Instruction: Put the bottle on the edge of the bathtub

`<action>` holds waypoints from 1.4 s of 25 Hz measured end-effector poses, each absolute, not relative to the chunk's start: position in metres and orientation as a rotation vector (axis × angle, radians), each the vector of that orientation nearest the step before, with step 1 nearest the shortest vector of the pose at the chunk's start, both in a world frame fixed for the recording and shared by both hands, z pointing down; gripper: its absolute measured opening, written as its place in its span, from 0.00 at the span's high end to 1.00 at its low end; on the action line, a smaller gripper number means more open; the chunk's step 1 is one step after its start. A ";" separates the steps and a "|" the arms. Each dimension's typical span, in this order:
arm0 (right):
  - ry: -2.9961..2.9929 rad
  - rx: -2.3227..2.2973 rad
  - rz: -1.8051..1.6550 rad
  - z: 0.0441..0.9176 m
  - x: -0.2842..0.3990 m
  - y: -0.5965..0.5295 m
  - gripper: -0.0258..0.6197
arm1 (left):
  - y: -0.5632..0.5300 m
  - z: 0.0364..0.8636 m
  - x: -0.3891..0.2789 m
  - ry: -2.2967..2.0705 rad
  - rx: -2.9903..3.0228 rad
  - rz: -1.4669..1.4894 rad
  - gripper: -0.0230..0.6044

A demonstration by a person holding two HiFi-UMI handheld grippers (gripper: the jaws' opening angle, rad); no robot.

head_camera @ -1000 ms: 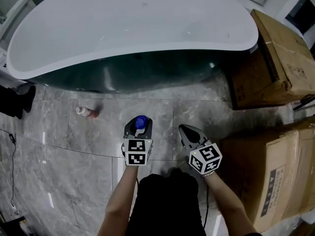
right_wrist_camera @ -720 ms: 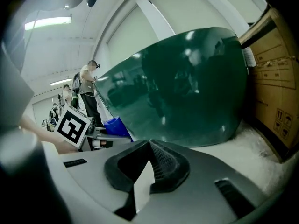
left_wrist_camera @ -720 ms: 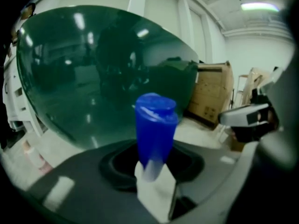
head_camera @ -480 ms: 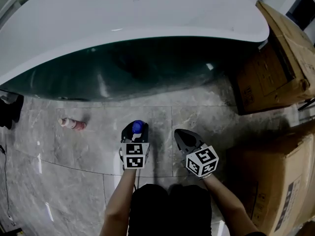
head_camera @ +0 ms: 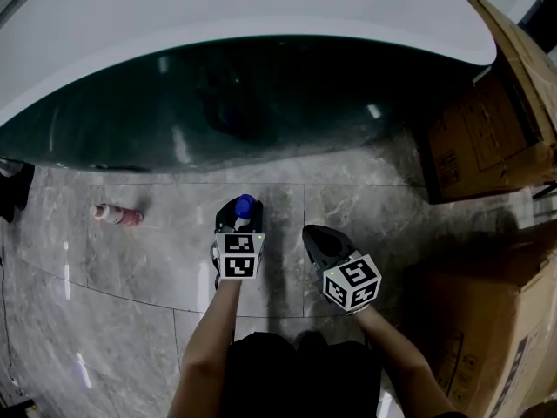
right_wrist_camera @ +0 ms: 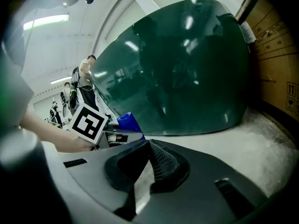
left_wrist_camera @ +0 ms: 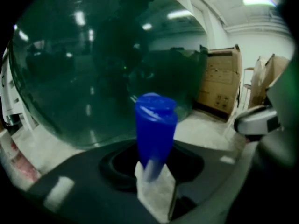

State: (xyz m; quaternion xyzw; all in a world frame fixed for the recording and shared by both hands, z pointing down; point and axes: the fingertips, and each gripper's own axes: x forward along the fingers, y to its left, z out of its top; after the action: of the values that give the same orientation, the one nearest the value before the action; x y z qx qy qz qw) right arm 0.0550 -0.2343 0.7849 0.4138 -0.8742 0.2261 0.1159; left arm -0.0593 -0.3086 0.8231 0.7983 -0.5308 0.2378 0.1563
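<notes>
A bottle with a blue cap (head_camera: 245, 205) stands upright between the jaws of my left gripper (head_camera: 242, 216), which is shut on it. In the left gripper view the blue cap (left_wrist_camera: 155, 125) rises over a white body, facing the bathtub's dark green side (left_wrist_camera: 84, 69). The bathtub's white rim (head_camera: 261, 16) arches above that glossy wall (head_camera: 261, 111) ahead of both hands. My right gripper (head_camera: 315, 238) hovers just right of the left one, shut and empty, its textured pad (right_wrist_camera: 161, 164) pointing at the tub wall (right_wrist_camera: 187, 64). Both grippers hang low over the marble floor.
A small pink bottle (head_camera: 116, 214) lies on the floor tiles to the left. Cardboard boxes (head_camera: 487, 129) stand at the tub's right end, and another box (head_camera: 509, 320) sits near my right side. Something black (head_camera: 13, 190) sits at the left edge.
Both grippers have sunk lower, the left one still holding the bottle. The view has closed in on the tub, so its green side fills more of the picture.
</notes>
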 end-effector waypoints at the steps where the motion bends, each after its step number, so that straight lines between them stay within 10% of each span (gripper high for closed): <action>1: -2.559 1.208 0.664 0.787 0.056 -0.234 0.96 | -0.313 0.826 -0.058 -1.521 2.283 0.683 0.71; 35: -2.513 1.221 0.659 0.799 0.061 -0.236 0.96 | -0.356 0.850 -0.046 -1.463 2.252 0.655 0.61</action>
State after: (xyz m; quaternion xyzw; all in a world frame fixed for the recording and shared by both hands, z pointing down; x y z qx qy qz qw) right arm 0.0608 -0.2360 0.7994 0.4216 -0.8673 0.2274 0.1353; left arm -0.0463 -0.3558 0.8500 0.8001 -0.5200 0.2327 0.1876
